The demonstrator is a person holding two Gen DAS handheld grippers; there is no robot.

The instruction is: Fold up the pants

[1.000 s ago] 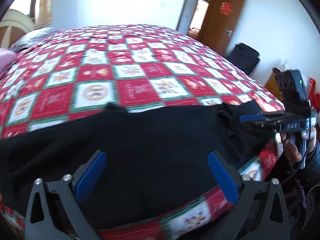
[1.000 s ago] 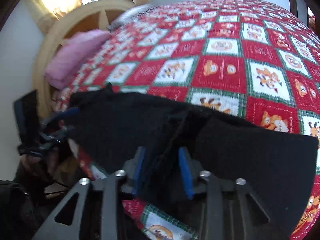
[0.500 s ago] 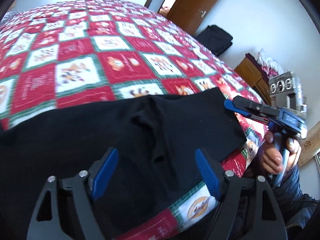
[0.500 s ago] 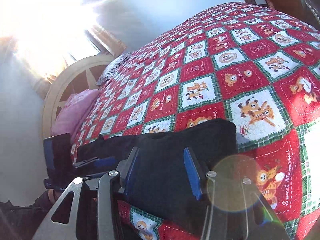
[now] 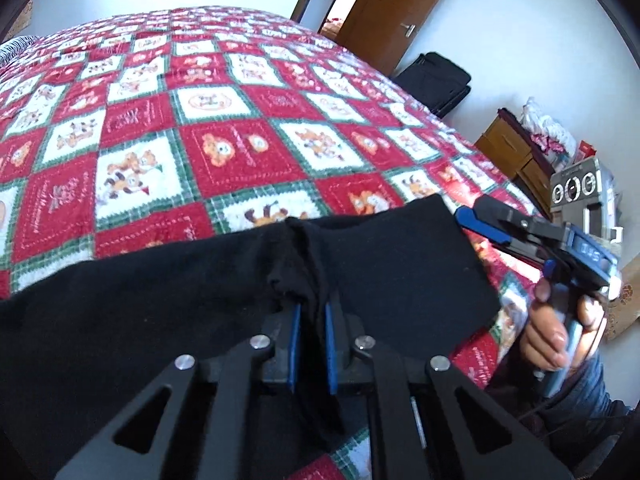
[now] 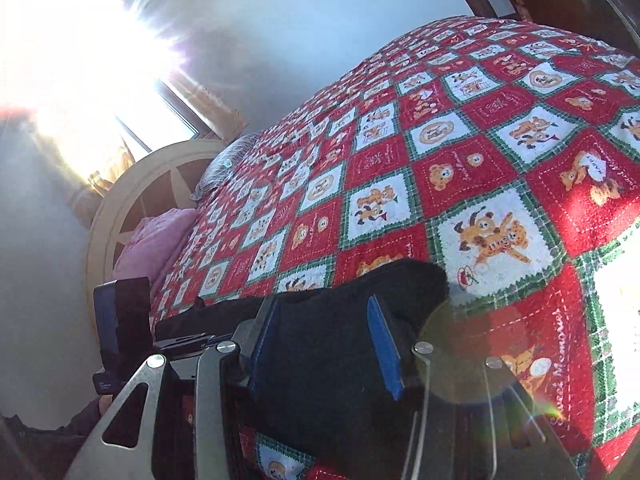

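Between left tool (image 5: pixel 311 312) pads: pants (image 5: pixel 160 304) fold (depth hidden)

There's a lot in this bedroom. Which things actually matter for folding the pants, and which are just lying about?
Part of the job:
- black pants, along the bed's near edge
- left tongs, pinched shut on a bunch of the pants
- right tongs, open over the pants' end
- patchwork bedspread, the work surface

Just lying about:
- pink pillow
- black bag
- wooden door
- wooden cabinet
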